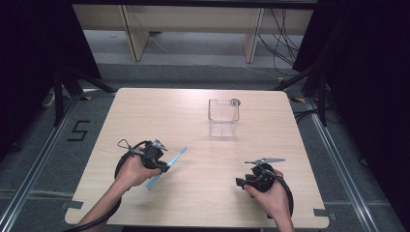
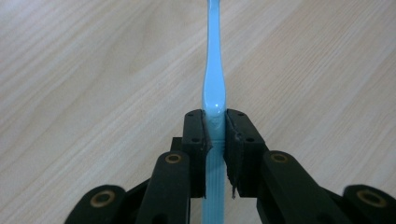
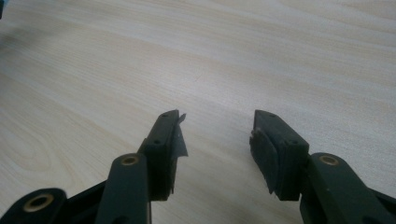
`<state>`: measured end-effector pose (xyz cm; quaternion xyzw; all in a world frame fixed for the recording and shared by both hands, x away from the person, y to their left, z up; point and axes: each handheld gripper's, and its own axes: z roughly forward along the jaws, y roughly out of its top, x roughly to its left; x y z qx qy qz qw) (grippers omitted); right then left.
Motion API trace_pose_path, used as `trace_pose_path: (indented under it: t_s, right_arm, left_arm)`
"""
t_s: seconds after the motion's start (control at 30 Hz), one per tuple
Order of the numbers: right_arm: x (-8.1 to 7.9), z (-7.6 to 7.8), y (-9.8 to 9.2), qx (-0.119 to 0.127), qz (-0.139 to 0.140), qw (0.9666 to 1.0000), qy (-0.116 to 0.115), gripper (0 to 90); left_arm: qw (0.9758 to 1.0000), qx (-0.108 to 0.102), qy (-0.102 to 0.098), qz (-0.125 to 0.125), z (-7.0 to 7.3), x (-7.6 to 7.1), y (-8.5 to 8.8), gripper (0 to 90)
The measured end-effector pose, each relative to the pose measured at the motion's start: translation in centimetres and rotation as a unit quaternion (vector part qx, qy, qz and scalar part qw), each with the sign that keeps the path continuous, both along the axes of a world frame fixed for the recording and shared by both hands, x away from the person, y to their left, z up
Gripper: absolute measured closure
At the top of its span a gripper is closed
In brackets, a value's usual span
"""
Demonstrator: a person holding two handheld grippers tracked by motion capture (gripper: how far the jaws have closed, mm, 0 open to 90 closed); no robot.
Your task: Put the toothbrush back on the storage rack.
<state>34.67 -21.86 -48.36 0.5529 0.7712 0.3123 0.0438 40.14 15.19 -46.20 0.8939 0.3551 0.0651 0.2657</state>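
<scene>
A light blue toothbrush (image 1: 167, 168) lies slanted over the table's front left part. My left gripper (image 1: 163, 168) is shut on its handle. In the left gripper view the two black pads press on the toothbrush (image 2: 214, 84) from both sides, and its thin neck runs straight ahead out of the top of that view. My right gripper (image 1: 240, 182) rests at the front right, held by a hand. In the right gripper view its fingers (image 3: 163, 140) stand well apart over bare wood, with nothing between them. A clear square cup (image 1: 224, 117) stands at the table's far middle.
The light wooden table (image 1: 145, 111) has rounded corners and sits on a grey floor. Black curtains hang at both sides. Wooden furniture legs and loose cables are behind the table's far edge.
</scene>
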Motion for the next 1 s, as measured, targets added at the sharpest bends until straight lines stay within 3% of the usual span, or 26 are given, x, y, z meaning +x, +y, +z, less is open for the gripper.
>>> trace_pose_path:
  t_s: [0.03, 0.13, 0.23, 0.27, 0.3, 0.37, 0.4, 0.53, 0.63, 0.67, 0.73, 0.83, 1.0]
  right_arm:
    - [0.0, 0.0, 0.0, 0.000, 0.000, 1.0000, 0.000, 52.7]
    - [0.0, 0.0, 0.1, 0.000, -0.006, 1.0000, -0.003, 52.8]
    - [-0.1, 0.0, 0.1, 0.005, -0.010, 0.9999, -0.007, 52.9]
    - [0.1, -0.1, 0.0, 0.005, 0.005, 0.9995, -0.031, 53.2]
    - [-0.1, 0.1, 0.3, 0.016, -0.008, 0.9996, -0.020, 53.3]
    - [-0.2, 0.2, 0.3, 0.015, -0.005, 0.9996, -0.024, 53.4]
    - [0.0, 0.1, 0.1, 0.007, 0.003, 0.9990, -0.044, 53.4]
    - [-0.1, 0.1, 0.2, 0.033, -0.001, 0.9988, -0.035, 53.4]
    - [-0.2, 0.2, 0.4, 0.024, -0.002, 0.9990, -0.038, 53.4]
    - [0.0, 0.0, 0.3, 0.021, 0.009, 0.9984, -0.052, 53.4]
    - [-0.1, 0.1, 0.5, 0.022, -0.001, 0.9989, -0.040, 53.4]
    - [0.0, 0.0, 0.5, 0.020, 0.005, 0.9985, -0.050, 53.4]
    - [-0.1, -0.1, 0.6, 0.016, -0.001, 0.9986, -0.050, 53.4]
  left_arm:
    - [1.0000, 0.000, 0.000, 0.000, 0.0, 0.0, 0.0, 78.1]
    - [0.9994, -0.031, -0.011, 0.004, 0.0, -0.2, 0.3, 78.0]
    - [0.9985, -0.048, -0.022, 0.011, -0.1, -0.3, 0.4, 78.1]
    - [0.9980, -0.055, -0.029, 0.011, -0.1, -0.4, 0.5, 78.1]
    - [0.9973, -0.064, -0.035, 0.009, -0.1, -0.4, 0.6, 78.1]
    - [0.9964, -0.074, -0.040, 0.010, -0.1, -0.5, 0.6, 78.1]
    - [0.9948, -0.089, -0.049, 0.011, -0.1, -0.5, 0.8, 78.1]
    - [0.9922, -0.104, -0.067, 0.019, -0.2, -0.6, 1.0, 78.0]
    - [0.9894, -0.119, -0.081, 0.020, -0.3, -0.6, 1.2, 78.0]
    - [0.9883, -0.124, -0.087, 0.021, -0.3, -0.7, 1.3, 78.0]
    - [0.9866, -0.130, -0.097, 0.021, -0.2, -0.8, 1.3, 78.0]
    - [0.9843, -0.139, -0.107, 0.023, -0.3, -0.8, 1.4, 78.0]
    - [0.9830, -0.141, -0.115, 0.022, -0.5, -0.9, 1.5, 78.0]
